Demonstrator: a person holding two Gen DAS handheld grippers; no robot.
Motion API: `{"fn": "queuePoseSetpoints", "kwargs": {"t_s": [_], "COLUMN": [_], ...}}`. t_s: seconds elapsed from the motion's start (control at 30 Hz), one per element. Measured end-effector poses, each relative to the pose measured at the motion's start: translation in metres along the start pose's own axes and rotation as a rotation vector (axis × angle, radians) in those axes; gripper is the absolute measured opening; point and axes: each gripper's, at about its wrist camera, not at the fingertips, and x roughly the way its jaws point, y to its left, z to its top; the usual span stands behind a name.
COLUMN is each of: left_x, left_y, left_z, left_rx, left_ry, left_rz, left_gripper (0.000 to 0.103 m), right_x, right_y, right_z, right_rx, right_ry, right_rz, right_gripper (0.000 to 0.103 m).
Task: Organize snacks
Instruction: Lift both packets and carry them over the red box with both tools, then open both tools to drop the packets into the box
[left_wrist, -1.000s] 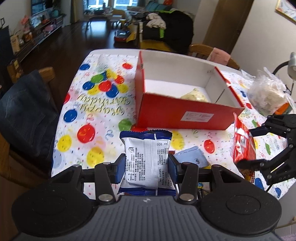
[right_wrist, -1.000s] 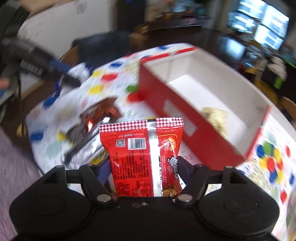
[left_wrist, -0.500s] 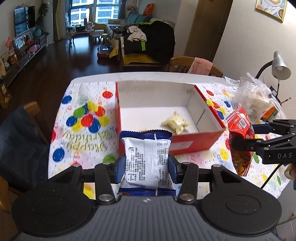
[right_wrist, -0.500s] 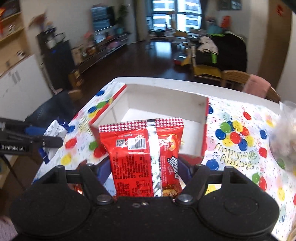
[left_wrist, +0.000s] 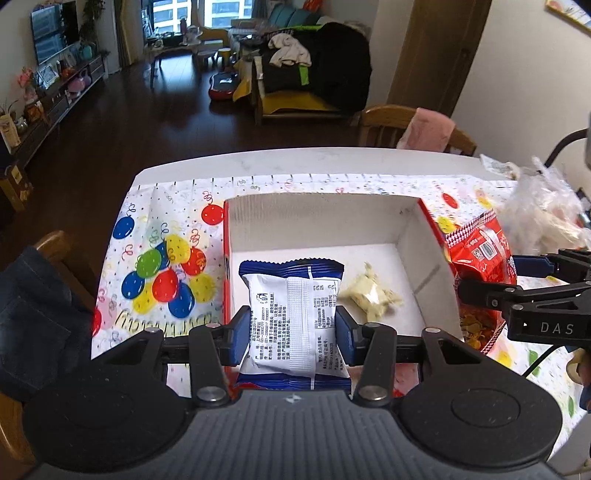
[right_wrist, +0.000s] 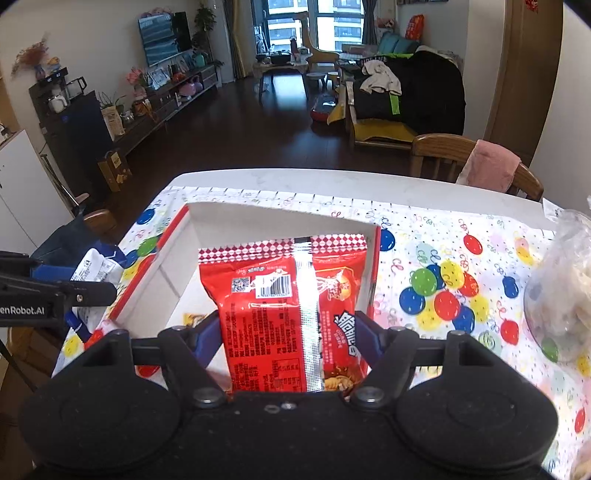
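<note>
**Operator:** Two claws were loaded at this moment. Report each grip.

**Technician:** Left claw (left_wrist: 291, 326) was clamped on a blue-and-white packet (left_wrist: 293, 317), pads pressing its two side edges. Right claw (right_wrist: 288, 334) was clamped on a red packet (right_wrist: 291, 317) in the same manner. Each packet stood with its long axis running away from the claw, top seal farthest out.

**Operator:** Where was the target?

**Technician:** A red box (left_wrist: 436, 236) with white inner walls sat on the desk (left_wrist: 295, 162), over a balloon-print cloth (left_wrist: 162, 258). One pale yellow snack (left_wrist: 371, 297) already lay on the box floor. Seen from the left wrist, the blue-and-white packet hung over the near-left part of the box interior, just beside the yellow snack. Seen from the right wrist, the red packet appeared in front of the box opening, close to its right wall; the left wrist view placed it just outside that wall, so whether it had cleared the rim could not be told.

**Operator:** Which hand was better placed to release?

**Technician:** Judged from both views, the left. Its packet was already above open floor. The right would probably need to carry inward, toward the left claw, before letting go.
</note>
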Motion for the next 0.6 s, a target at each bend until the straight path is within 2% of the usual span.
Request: {"fn": "queuePoseSetpoints", "kwargs": {"t_s": [0.27,0.6], "left_x": [0.059,0.133], "left_y": [-0.005,-0.006], "left_z": [0.042,0.058], "left_rx": [-0.034,-0.026], "left_ry": [0.102,0.293], "left_rz": [0.068,0.109], "left_gripper": [0.046,0.046], "right_x": [0.054,0.129], "right_y": [-0.007,-0.003], "right_z": [0.035,0.044], "right_rx": [-0.016,-0.086], "right_ry": [0.061,0.215], "right_rz": [-0.013,0.025], "right_gripper": [0.072,0.072]}}
